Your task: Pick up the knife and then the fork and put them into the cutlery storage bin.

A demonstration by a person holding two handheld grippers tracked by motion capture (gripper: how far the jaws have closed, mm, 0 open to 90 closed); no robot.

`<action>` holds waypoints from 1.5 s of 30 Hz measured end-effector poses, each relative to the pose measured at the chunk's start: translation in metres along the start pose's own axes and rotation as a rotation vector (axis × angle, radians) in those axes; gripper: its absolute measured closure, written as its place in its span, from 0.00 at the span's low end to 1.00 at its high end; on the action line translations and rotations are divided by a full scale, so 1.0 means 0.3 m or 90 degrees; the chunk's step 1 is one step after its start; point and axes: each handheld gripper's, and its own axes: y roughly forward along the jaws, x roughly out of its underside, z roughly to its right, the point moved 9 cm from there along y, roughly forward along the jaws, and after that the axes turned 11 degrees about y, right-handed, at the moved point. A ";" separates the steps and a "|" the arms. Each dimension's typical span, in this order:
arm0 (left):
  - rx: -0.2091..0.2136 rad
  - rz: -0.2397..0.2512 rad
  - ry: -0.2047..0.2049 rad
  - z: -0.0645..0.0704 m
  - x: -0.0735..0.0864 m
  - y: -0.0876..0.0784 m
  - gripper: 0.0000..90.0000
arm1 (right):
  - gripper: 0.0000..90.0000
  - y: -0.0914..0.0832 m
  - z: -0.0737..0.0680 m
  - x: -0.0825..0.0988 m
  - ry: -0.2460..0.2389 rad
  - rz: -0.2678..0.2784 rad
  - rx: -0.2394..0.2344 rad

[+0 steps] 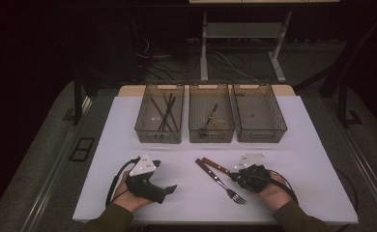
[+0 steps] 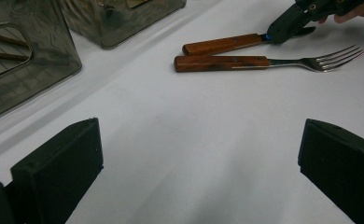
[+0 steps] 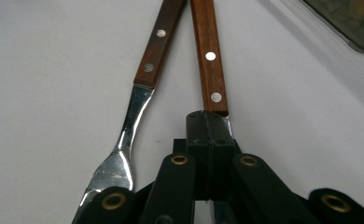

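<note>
Your right tool (image 3: 208,135) is clenched on the metal blade of a wooden-handled utensil (image 3: 209,56) lying on the white desk (image 1: 293,145), just beside a wooden-handled steel fork (image 1: 220,180); your left tool (image 2: 199,158) rests nearby, released.

Left hand-held gripper (image 1: 169,189) gapes; right hand-held gripper (image 1: 233,177) clamped.

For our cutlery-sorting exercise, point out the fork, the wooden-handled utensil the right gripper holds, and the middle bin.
fork (image 2: 222,63): left gripper view, on its wooden handle.
wooden-handled utensil (image 3: 209,56): right gripper view, on its handle by a rivet.
middle bin (image 1: 211,136): high view, on its near wall.
</note>
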 end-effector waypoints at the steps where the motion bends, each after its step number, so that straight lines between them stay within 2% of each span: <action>1: 0.001 0.000 -0.002 0.001 0.000 0.000 0.00 | 1.00 0.000 0.004 -0.001 0.001 0.001 0.000; 8: 0.002 -0.001 -0.002 0.000 0.002 0.001 0.00 | 1.00 0.003 0.043 -0.010 0.009 0.004 0.008; 13: 0.009 0.002 -0.005 0.002 0.004 0.003 0.00 | 1.00 0.005 0.047 -0.008 0.010 0.001 -0.006; 15: 0.016 0.002 0.000 0.003 0.006 0.002 0.00 | 0.99 -0.006 0.044 -0.015 0.012 0.010 -0.019; 18: 0.032 0.007 0.007 0.004 0.012 0.001 0.00 | 0.91 -0.030 0.050 -0.030 0.012 0.017 -0.029; 20: 0.037 0.009 0.005 0.000 0.019 -0.001 0.00 | 0.82 -0.041 0.054 -0.038 0.019 0.008 -0.045; 22: 0.041 0.010 0.005 -0.003 0.024 -0.005 0.00 | 0.79 -0.048 0.061 -0.050 0.020 -0.001 -0.055; 25: 0.041 0.006 0.008 -0.004 0.033 -0.008 0.00 | 0.74 -0.044 0.064 -0.065 0.009 -0.039 -0.063; 28: 0.041 -0.002 0.009 -0.004 0.038 -0.006 0.00 | 0.71 -0.030 0.070 -0.082 -0.014 -0.087 -0.054; 30: 0.044 -0.001 0.010 -0.003 0.038 -0.004 0.00 | 0.71 -0.022 0.073 -0.101 -0.033 -0.110 -0.045; 35: 0.050 -0.004 0.017 0.001 0.039 -0.001 0.00 | 0.71 0.004 0.071 -0.137 -0.094 -0.193 -0.032; 39: 0.052 -0.004 0.019 0.000 0.038 -0.003 0.00 | 0.72 0.028 0.059 -0.160 -0.107 -0.240 -0.027; 42: 0.053 -0.003 0.016 0.000 0.037 -0.003 0.00 | 0.73 0.050 0.064 -0.166 -0.136 -0.280 -0.015; 45: 0.053 0.001 0.012 0.002 0.034 -0.002 0.00 | 0.76 0.068 0.054 -0.167 -0.156 -0.315 -0.017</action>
